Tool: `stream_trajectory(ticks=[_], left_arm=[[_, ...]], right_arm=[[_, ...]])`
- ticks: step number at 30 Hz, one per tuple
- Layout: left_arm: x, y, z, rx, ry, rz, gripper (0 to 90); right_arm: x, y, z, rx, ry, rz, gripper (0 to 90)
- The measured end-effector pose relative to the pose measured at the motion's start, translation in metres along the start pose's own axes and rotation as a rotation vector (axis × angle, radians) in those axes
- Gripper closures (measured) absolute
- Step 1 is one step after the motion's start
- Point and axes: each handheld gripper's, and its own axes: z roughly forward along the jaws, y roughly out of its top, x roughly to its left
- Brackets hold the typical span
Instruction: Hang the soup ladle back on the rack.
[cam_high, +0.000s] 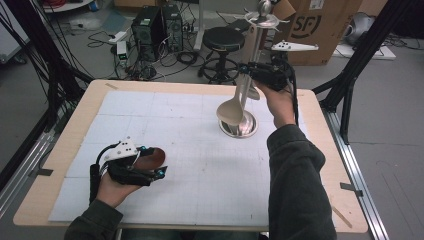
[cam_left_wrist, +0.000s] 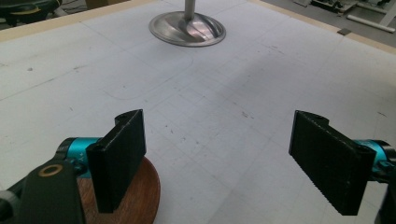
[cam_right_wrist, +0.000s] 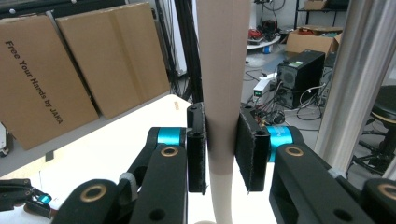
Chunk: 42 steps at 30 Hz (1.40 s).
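A beige plastic spoon (cam_high: 231, 111) hangs bowl-down beside the pole of a metal stand (cam_high: 248, 128) at the table's far middle. My right gripper (cam_high: 248, 69) is shut on the spoon's handle; in the right gripper view both pads (cam_right_wrist: 197, 149) press on the handle (cam_right_wrist: 222, 56), with the stand's pole (cam_right_wrist: 359, 70) just to the right. My left gripper (cam_high: 161, 165) rests at the near left, jaws wide open with nothing between them. A round brown wooden disc (cam_high: 153, 156) lies on the mat under its left jaw. The left gripper view shows my left gripper (cam_left_wrist: 224, 158), the disc (cam_left_wrist: 140, 196) and the stand's base (cam_left_wrist: 187, 29).
A white gridded mat (cam_high: 165, 115) covers the wooden table (cam_high: 320, 150). The stand's top carries a metal ring with hooks (cam_high: 262, 20). Behind the table stand a black stool (cam_high: 223, 40), computer towers (cam_high: 150, 25) and a cardboard box (cam_high: 320, 25). Black frame posts flank both sides.
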Motion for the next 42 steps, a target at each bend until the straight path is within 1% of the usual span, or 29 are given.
stream_trajectory(ticks=[6, 8, 10, 14, 17, 23, 28, 30, 36, 39, 42], left_arm=[[0.000, 0.000, 0.000, -0.003, 0.002, -0.002, 19.4], [0.000, 0.000, 0.000, -0.002, -0.001, 0.001, 19.4], [0.000, 0.000, 0.000, -0.001, 0.000, 0.001, 19.4], [0.000, 0.000, 0.000, -0.003, 0.001, 0.001, 19.4], [0.000, 0.000, 0.000, -0.002, 0.000, -0.001, 19.4], [0.000, 0.000, 0.000, -0.004, 0.002, -0.002, 19.4], [0.000, 0.000, 0.000, -0.002, -0.001, 0.004, 19.4], [0.001, 0.000, 0.000, -0.002, 0.000, 0.000, 19.3], [0.002, 0.000, 0.000, 0.001, 0.000, 0.000, 19.3], [0.003, -0.001, 0.000, -0.001, 0.001, -0.002, 19.2], [0.003, -0.001, 0.000, -0.001, 0.000, -0.005, 19.3]], right_arm=[[0.000, 0.000, -0.001, -0.013, 0.000, 0.008, 73.5], [0.000, 0.000, -0.002, -0.010, -0.006, 0.003, 71.5], [0.000, 0.000, -0.003, -0.010, -0.009, 0.012, 69.5], [0.000, 0.000, -0.005, -0.009, -0.020, 0.008, 66.2], [0.001, 0.000, -0.006, -0.001, -0.019, -0.002, 63.3], [0.001, -0.002, -0.011, 0.004, -0.020, -0.021, 61.1], [-0.002, -0.004, -0.019, -0.011, -0.019, -0.020, 59.3], [-0.002, -0.004, -0.021, -0.018, -0.010, -0.019, 58.4], [-0.003, -0.004, -0.027, -0.021, 0.001, -0.025, 59.4], [-0.004, -0.003, -0.030, -0.031, 0.005, -0.019, 61.9], [-0.005, -0.002, -0.032, -0.024, 0.012, -0.021, 65.4]])
